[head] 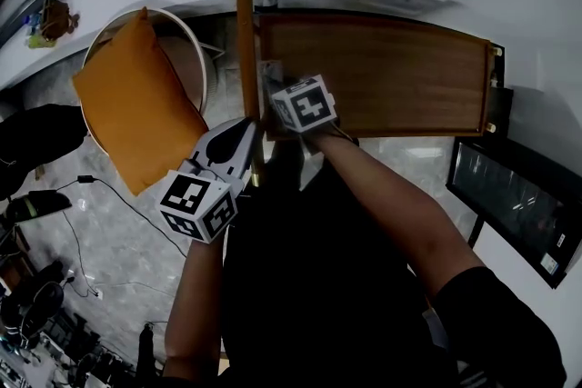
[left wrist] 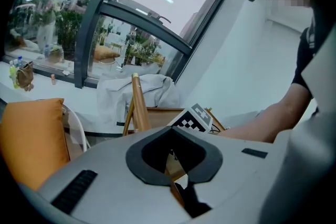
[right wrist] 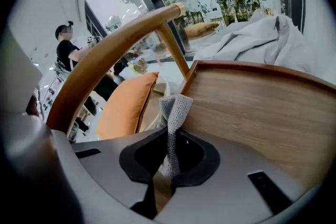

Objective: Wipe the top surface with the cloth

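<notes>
Daylight comes through the big window (left wrist: 142, 18) behind the wooden top (head: 373, 73), washing the glass out pale and making the white wall (left wrist: 231, 60) beside it glare. In the head view the top is evenly lit, but the dark clothing (head: 309, 286) below it sinks to near-black without detail. Both gripper views bend straight bars into curves and go black at the corners. The cloth (right wrist: 173, 113) in front of the top shows its weave sharply; the right gripper (right wrist: 159, 180) beneath it is soft.

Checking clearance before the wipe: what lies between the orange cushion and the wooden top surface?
In the head view, the white chair rim and a wooden post stand between the orange cushion and the wooden top surface.
</notes>
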Available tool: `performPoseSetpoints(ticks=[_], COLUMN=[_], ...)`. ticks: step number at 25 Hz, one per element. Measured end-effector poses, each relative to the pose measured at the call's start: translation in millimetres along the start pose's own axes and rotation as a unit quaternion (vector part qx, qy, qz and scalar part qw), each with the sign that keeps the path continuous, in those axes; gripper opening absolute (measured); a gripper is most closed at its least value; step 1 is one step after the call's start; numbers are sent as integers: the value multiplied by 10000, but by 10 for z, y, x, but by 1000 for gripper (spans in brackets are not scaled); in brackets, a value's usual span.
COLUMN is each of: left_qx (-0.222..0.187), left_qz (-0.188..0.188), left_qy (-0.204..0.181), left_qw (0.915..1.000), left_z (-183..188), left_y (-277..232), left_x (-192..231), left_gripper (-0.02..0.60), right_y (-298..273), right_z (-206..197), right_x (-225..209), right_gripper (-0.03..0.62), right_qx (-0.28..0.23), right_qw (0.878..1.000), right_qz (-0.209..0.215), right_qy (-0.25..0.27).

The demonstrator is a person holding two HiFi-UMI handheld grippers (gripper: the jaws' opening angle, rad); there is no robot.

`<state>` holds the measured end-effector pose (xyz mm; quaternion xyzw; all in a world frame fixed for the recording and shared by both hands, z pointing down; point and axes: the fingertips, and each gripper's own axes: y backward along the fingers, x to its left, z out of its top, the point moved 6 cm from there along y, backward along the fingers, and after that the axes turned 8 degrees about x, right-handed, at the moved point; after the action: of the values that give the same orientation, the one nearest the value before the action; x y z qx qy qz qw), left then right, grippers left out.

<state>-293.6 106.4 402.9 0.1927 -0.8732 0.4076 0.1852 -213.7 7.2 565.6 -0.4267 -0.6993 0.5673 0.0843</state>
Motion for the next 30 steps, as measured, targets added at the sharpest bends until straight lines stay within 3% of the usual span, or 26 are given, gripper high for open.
performPoseSetpoints(ticks=[11,17,30], left_qx=[107,308,568], left_qz=[-74,-219,-718], left_qy=[-169,-79,-363], left_qw=[9998,9993,9951], left_z=[140,183,287], left_y=[-187,-493,-1364], left_x=[-165,-454,-1351], left_gripper=[12,12,12], right_y=[159,450,1185], right_z=[-118,-325,-860], right_x=[-286,-731,-1864], right_gripper=[34,34,35], right_qx=[164,183,73], right_qw=[9994,9989,9954], right_qz=[-261,-418,-829], right_qy=[124,-60,-464])
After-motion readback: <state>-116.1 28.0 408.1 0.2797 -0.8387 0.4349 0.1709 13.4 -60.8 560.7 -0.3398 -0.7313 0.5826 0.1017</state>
